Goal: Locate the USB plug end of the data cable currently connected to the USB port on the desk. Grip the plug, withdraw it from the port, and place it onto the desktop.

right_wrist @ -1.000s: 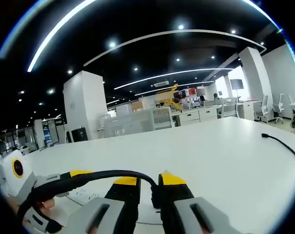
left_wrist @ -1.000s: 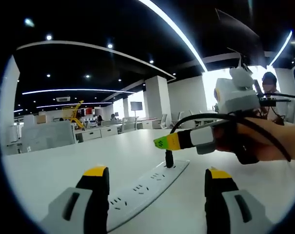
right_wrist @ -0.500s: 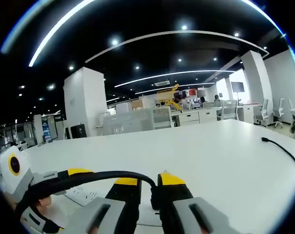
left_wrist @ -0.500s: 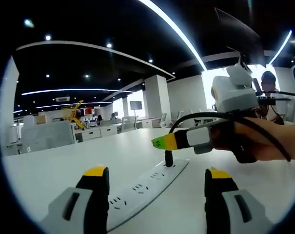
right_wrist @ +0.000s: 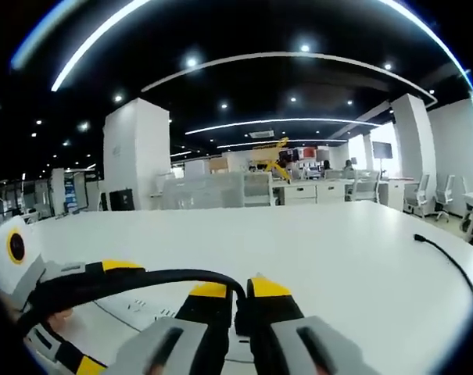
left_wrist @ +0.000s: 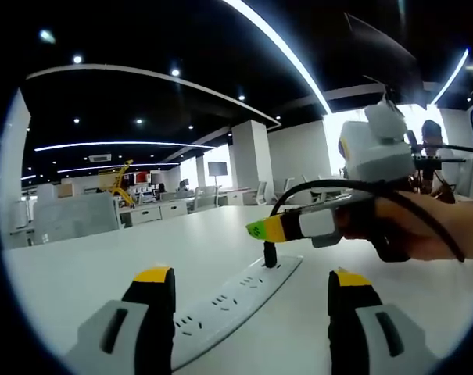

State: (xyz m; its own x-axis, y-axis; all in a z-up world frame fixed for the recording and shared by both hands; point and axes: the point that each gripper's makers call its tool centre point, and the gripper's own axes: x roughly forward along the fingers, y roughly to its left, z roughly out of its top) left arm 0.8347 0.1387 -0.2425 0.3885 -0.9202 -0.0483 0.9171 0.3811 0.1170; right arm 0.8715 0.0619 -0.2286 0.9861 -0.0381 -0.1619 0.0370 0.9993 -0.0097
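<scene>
Right tongs (right_wrist: 234,293) pinch the USB plug (left_wrist: 270,255); no legible writing

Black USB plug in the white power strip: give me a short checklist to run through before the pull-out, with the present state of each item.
1. Right gripper closed on black USB plug: ok.
2. Plug seated upright in white power strip: ok.
3. Black cable arcs freely from plug: ok.
4. Left gripper open, apart from strip: ok.
5. Bare white desktop for set-down: ok.
6. Strip held down against the pull: not ok.
</scene>
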